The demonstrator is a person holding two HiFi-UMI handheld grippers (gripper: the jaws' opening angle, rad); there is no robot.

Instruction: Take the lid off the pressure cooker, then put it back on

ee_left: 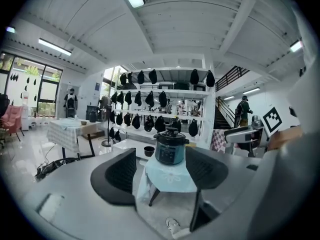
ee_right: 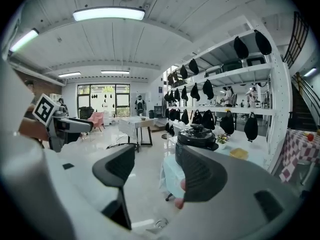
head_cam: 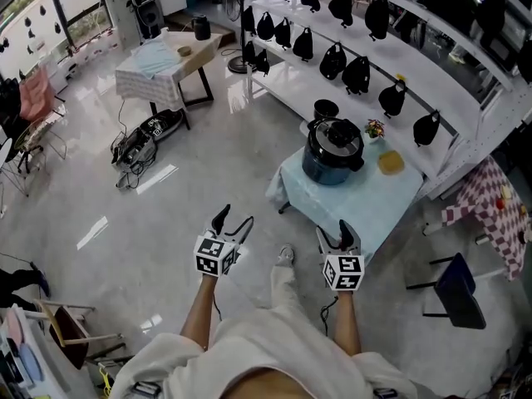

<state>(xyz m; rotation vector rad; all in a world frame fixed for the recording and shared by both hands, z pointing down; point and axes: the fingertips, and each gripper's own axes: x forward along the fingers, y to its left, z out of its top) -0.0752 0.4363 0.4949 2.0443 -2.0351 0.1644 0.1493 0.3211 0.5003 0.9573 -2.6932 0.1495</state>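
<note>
Person stands on the glossy floor (head_cam: 166, 214), a claw in each hand, both held out at about waist height.

- Left claw (head_cam: 234, 219): jaws spread apart, nothing between them. It hangs over bare floor, well apart from the desk (head_cam: 378, 206).
- Right claw (head_cam: 332, 233): jaws also spread, empty. It sits near the desk's closest corner, touching nothing.
- Pressure cooker (head_cam: 332, 152): dark body, upright on the far half of the desk, on a pale blue cloth (head_cam: 320, 194).
- Lid (head_cam: 335, 131): on the cooker, black knob on top.
- Beside the cooker is a small plant (head_cam: 374, 128) and a flat yellow thing (head_cam: 390, 162). A black bowl (head_cam: 325, 108) sits just behind.
- White shelf (head_cam: 432, 65) runs behind the desk, with rows of black bags (head_cam: 356, 73) hanging

In both gripper views the cooker shows far off beyond the open jaws
</note>
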